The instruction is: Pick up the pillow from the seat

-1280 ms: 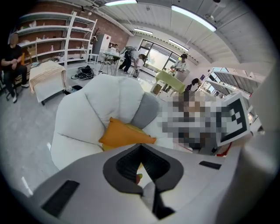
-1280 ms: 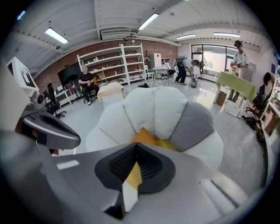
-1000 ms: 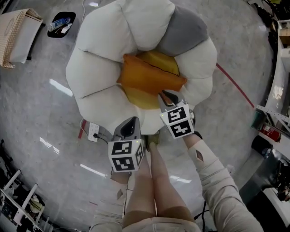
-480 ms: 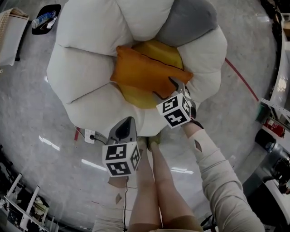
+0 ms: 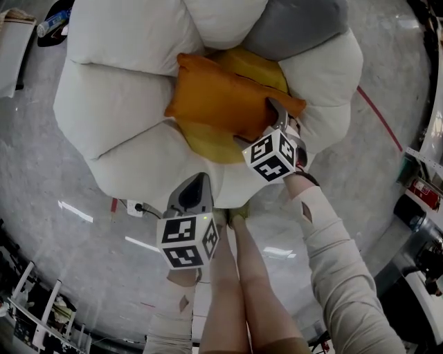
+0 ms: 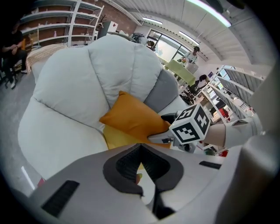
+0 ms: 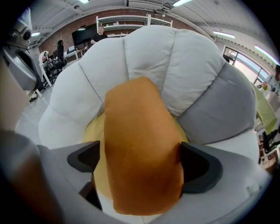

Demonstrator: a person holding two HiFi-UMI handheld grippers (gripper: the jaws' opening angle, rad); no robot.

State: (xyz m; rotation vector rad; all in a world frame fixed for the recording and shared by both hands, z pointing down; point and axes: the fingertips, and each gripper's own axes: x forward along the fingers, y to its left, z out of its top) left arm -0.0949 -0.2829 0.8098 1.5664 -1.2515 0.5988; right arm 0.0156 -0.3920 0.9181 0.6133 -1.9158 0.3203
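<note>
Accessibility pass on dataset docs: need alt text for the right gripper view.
An orange pillow fills the middle, between the right gripper's opening fingers. Behind it rises a white petal-shaped seat with one grey segment and a yellow centre.

You stand on a glossy grey concrete floor [image 5: 83, 235]; white metal shelving [image 6: 57, 26] lines a brick wall [image 7: 65, 31], under long ceiling strip lights [image 6: 208, 12].
</note>
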